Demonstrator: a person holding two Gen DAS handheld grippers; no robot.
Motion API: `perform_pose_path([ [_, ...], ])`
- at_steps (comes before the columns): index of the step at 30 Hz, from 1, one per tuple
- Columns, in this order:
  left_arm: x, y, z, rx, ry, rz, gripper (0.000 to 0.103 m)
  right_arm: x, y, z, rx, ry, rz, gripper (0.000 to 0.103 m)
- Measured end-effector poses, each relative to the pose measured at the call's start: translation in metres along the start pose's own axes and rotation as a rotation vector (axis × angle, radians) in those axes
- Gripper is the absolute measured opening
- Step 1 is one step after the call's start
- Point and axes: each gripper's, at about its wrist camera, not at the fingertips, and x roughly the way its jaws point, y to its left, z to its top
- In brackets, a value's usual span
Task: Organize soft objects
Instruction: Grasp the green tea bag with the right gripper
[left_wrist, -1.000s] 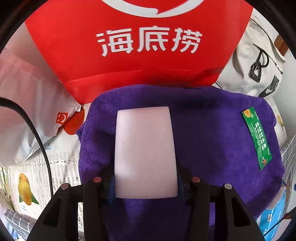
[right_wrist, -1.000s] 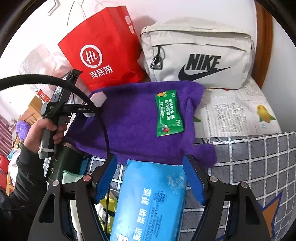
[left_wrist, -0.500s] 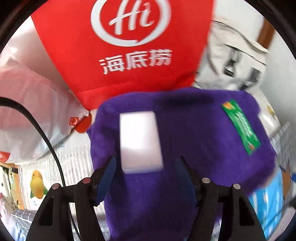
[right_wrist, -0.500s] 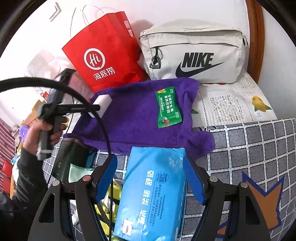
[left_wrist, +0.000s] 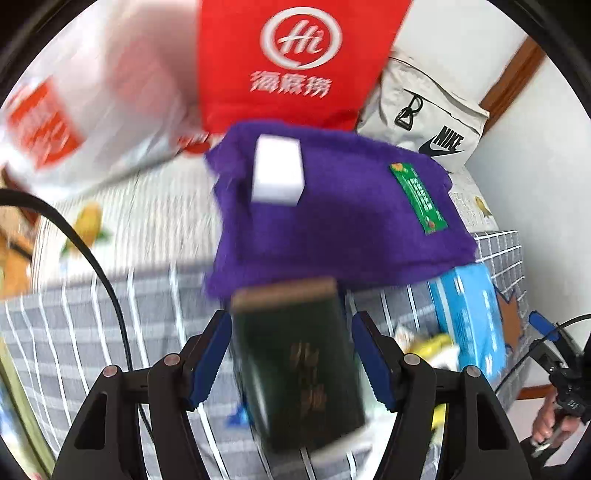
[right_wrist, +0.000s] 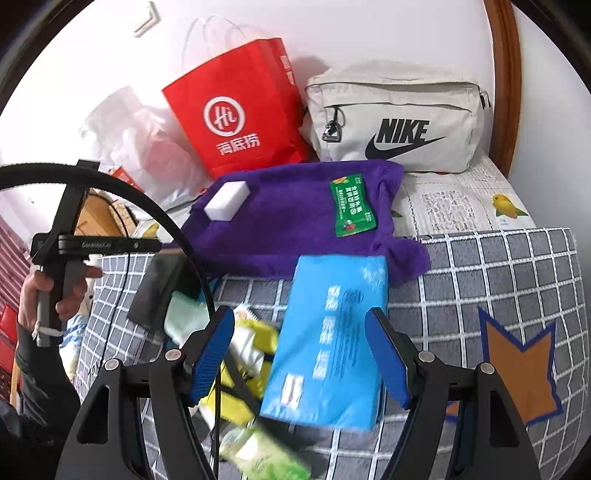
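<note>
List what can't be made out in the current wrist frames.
- Dark green box, left wrist view: motion blur smears its gold lettering; unreadable.
- Same box, right wrist view: the black cable crosses it.
- Blue tissue pack, right wrist view: print blurred.
- Yellow and green packets, right wrist view: blurred, partly behind the right gripper; contents unclear.
- Green sachet: print too small.
- Red bag, left wrist view: top cut off by the frame.
</note>
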Motion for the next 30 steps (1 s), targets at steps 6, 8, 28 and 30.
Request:
perform_pose_path([
  [6,-0.039,0.016,-0.067,-0.145,-0.176,-0.095,0.066,-0.019,0.017,-0.034,-0.046,0.003,0.008,0.073],
  [8,-0.048,0.019,-0.09,-0.175,-0.233,-0.08,0.066,-0.021,0.02,-0.047,-0.056,0.016,0.007,0.073],
  [28,-0.037,-0.007,-0.201,-0.1,-0.219,0.151,0.068,0.023,0.032,-0.139,-0.239,0.138,0.026,0.08],
  [30,-0.035,-0.013,-0.201,-0.081,-0.214,0.145,0.07,0.03,0.03,-0.137,-0.246,0.148,0.039,0.08],
])
